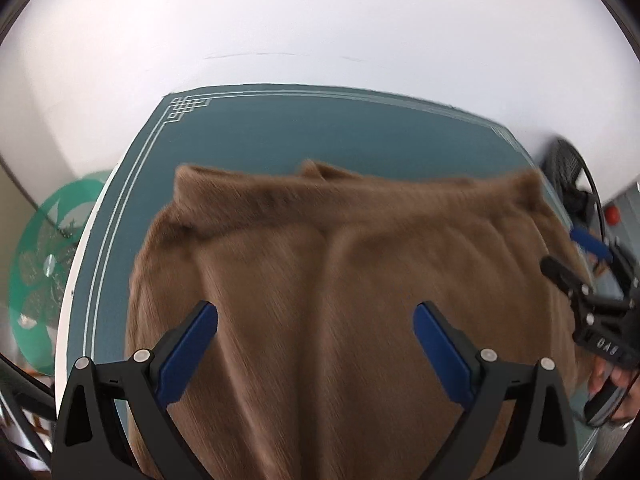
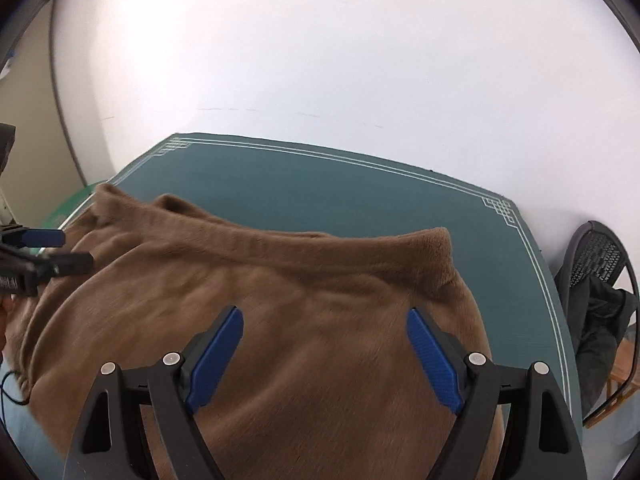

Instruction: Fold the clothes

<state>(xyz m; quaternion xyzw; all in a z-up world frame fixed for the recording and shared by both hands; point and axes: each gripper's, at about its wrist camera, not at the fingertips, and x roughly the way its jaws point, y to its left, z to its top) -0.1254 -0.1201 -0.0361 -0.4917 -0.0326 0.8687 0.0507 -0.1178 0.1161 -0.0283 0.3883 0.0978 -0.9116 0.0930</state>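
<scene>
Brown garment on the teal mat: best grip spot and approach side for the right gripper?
Judgement: take the brown garment at its thick banded far edge, at the right corner, coming in from the right over the bare teal mat. That corner stands up as a rolled ridge, so the open right gripper could pinch it without digging into flat cloth.

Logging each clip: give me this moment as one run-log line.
task: fold clothes | left tool: open, empty | right tool: open, empty | brown garment: spread on teal table mat, unfolded
</scene>
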